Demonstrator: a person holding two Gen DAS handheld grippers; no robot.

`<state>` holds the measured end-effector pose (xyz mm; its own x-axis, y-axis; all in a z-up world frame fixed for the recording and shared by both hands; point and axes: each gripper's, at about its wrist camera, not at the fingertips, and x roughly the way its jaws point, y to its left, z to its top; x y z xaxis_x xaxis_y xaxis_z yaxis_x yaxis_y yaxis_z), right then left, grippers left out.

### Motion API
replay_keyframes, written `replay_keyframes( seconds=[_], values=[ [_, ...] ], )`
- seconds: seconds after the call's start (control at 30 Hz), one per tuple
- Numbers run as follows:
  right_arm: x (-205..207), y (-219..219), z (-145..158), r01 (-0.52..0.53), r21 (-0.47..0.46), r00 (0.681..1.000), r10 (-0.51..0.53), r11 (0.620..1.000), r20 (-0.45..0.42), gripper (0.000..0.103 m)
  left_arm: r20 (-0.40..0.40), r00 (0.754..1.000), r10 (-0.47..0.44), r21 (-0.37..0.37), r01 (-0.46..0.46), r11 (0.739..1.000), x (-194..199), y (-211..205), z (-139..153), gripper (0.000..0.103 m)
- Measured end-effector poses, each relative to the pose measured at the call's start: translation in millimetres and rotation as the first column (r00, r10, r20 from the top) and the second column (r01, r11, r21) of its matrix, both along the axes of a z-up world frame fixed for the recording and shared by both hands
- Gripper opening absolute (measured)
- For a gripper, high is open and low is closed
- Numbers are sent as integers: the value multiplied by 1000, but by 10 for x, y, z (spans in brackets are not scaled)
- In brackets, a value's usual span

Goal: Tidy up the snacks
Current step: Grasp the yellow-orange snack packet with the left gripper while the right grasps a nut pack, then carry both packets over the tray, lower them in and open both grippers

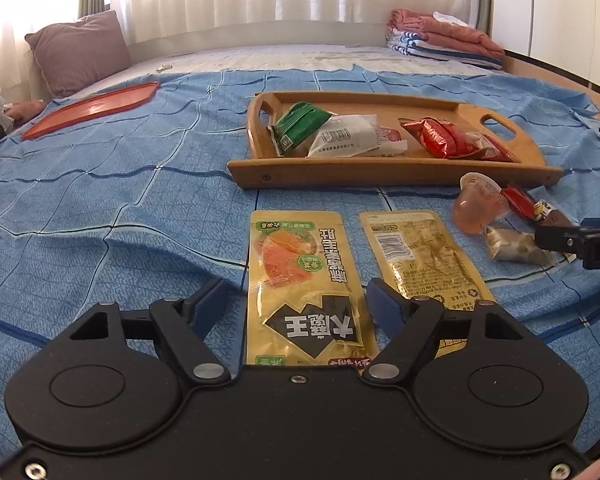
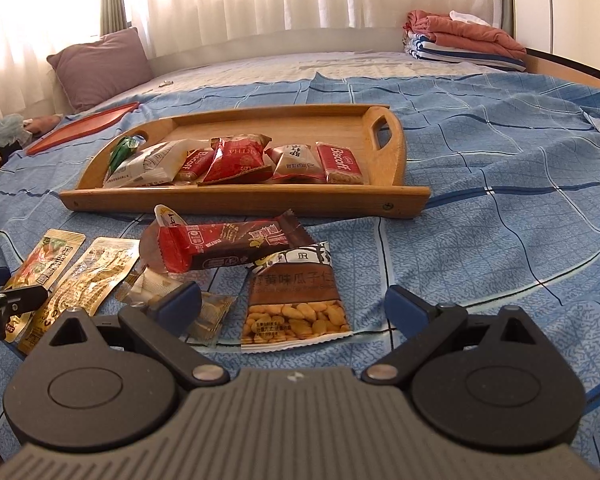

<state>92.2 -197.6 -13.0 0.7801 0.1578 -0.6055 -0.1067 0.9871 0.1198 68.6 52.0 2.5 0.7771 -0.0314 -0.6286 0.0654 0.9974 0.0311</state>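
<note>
My left gripper (image 1: pixel 296 288) stands open over the blue bedspread, with a yellow snack packet (image 1: pixel 300 264) lying flat between its blue pads (image 1: pixel 384 308), which do not press on it. A second yellow packet (image 1: pixel 420 256) lies just right of it. My right gripper (image 2: pixel 292 296) is open too, low over a brown seed packet (image 2: pixel 296 300) that lies between its fingers. Beyond that are a red-and-brown bar (image 2: pixel 228 246), a jelly cup (image 1: pixel 474 204) and a small clear packet (image 2: pixel 152 288). The wooden tray (image 2: pixel 240 200) behind holds several wrapped snacks.
A red lid (image 1: pixel 96 106) lies far left on the bedspread. A mauve pillow (image 1: pixel 80 50) and folded blankets (image 1: pixel 444 38) sit at the back by the curtains. The other gripper's tip shows at the frame edge (image 1: pixel 572 238).
</note>
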Motion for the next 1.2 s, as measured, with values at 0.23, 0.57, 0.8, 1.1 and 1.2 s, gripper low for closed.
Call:
replay_keyframes(
  seconds=[0.23, 0.57, 0.8, 1.1, 1.2],
  values=[
    [35, 80, 11, -33, 8, 999, 33, 999, 4, 92, 2, 1000, 11, -12, -11, 1000, 40, -13, -3, 71],
    [21, 106, 45, -13, 9, 1000, 13, 1000, 21, 49, 16, 999, 37, -52, -36, 998, 23, 34, 51, 56],
    [-28, 22, 111, 13, 41, 1000, -14, 999, 24, 49, 36, 999, 36, -58, -34, 998, 3, 42, 136, 54],
    [0, -82, 391, 61, 61, 994, -66, 996, 83, 49, 60, 998, 28, -83, -22, 996, 81, 66, 390, 54],
    [51, -129, 477, 80, 67, 991, -87, 995, 106, 49, 56, 998, 29, -90, -24, 996, 88, 77, 440, 54]
  ],
)
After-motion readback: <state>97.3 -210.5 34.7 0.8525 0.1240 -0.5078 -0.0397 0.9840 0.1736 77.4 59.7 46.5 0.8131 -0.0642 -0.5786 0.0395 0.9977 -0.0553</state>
